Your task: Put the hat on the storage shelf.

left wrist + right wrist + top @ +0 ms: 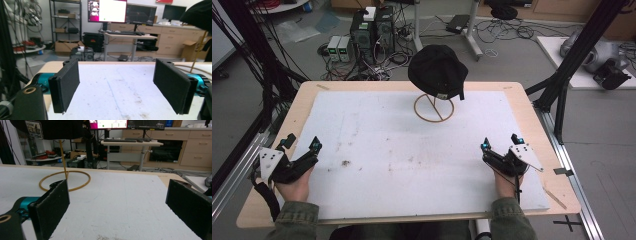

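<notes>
A black cap (438,71) rests on a thin wooden stand with a ring base (434,108) at the back middle of the white mat (412,150). My left gripper (302,142) rests at the mat's left edge, jaws wide apart with nothing between them (120,87). My right gripper (501,141) sits near the mat's right front, also open and empty (117,212). In the right gripper view the ring base (65,180) lies ahead to the left, with the cap (50,128) above it. The cap's edge (200,15) reaches into the left gripper view's top right.
The mat lies on a wooden table (532,120) with a few dirt specks (346,162). Black frame posts (582,50) stand at both sides. Beyond the table are computers (372,30), cables, a desk (127,37) with monitors and cabinets.
</notes>
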